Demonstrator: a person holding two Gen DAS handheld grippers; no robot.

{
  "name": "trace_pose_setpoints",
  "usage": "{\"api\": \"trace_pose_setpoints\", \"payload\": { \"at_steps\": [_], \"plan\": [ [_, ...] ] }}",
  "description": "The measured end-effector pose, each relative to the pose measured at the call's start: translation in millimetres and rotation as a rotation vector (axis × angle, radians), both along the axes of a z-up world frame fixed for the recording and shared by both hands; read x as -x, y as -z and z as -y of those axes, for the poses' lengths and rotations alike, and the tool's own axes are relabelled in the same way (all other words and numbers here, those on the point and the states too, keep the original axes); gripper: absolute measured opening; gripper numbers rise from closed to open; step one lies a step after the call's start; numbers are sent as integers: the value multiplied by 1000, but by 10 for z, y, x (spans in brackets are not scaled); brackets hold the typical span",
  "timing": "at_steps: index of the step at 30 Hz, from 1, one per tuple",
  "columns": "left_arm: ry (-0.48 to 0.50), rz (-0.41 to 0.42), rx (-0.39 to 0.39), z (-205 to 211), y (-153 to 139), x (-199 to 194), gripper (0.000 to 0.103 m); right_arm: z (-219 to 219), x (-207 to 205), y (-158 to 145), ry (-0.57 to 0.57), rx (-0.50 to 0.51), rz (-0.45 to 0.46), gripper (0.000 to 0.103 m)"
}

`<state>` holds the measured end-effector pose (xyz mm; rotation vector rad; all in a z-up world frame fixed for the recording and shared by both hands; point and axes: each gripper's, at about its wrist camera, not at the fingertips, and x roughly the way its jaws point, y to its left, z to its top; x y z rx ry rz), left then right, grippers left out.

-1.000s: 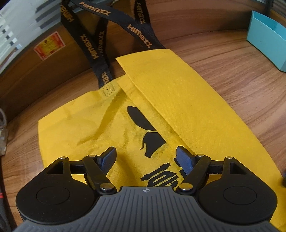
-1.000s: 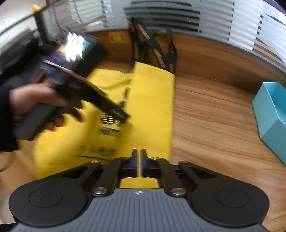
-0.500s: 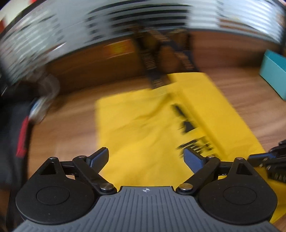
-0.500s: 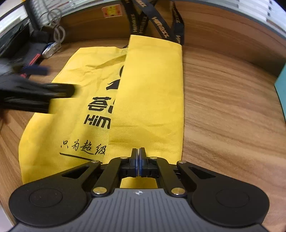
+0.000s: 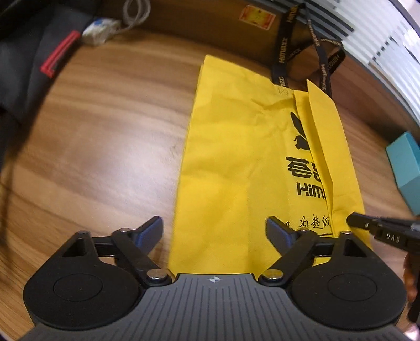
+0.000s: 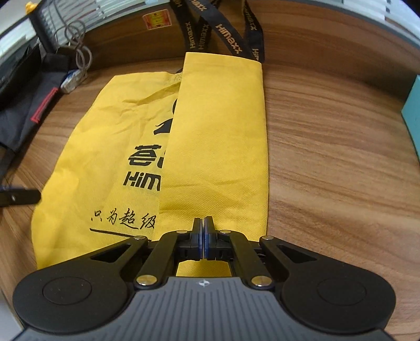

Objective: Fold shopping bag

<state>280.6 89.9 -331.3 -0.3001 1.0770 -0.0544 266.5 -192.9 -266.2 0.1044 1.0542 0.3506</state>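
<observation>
Desk: wood-grain top, raised wooden back edge along the far side bearing a red-and-gold sticker.
On it:
- Yellow bag, flat, right side folded over the printed front; black straps trail toward the back edge.
- Teal box, near the bag's right side, apart from it.
- Dark cloth with red trim, far left.
- White item with coiled cord, by the cloth.
</observation>
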Motion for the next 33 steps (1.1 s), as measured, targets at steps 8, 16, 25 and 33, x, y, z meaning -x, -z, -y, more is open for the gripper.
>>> {"api": "trace_pose_setpoints", "payload": {
  "at_steps": [8,16,25,33],
  "plan": [
    [-59,-10,42,-93,-23,58,44,-55,144,-3,9,30,45,0],
    [-62,-23,67,-334,52,-55,46,-36,108,22,13,8,36,0],
    [-4,-13,21,-266,43,-127,17,-69,97,43,17,8,41,0],
    [89,82,137,-111,-445,-24,6,-107,94,41,21,12,43,0]
  ]
}}
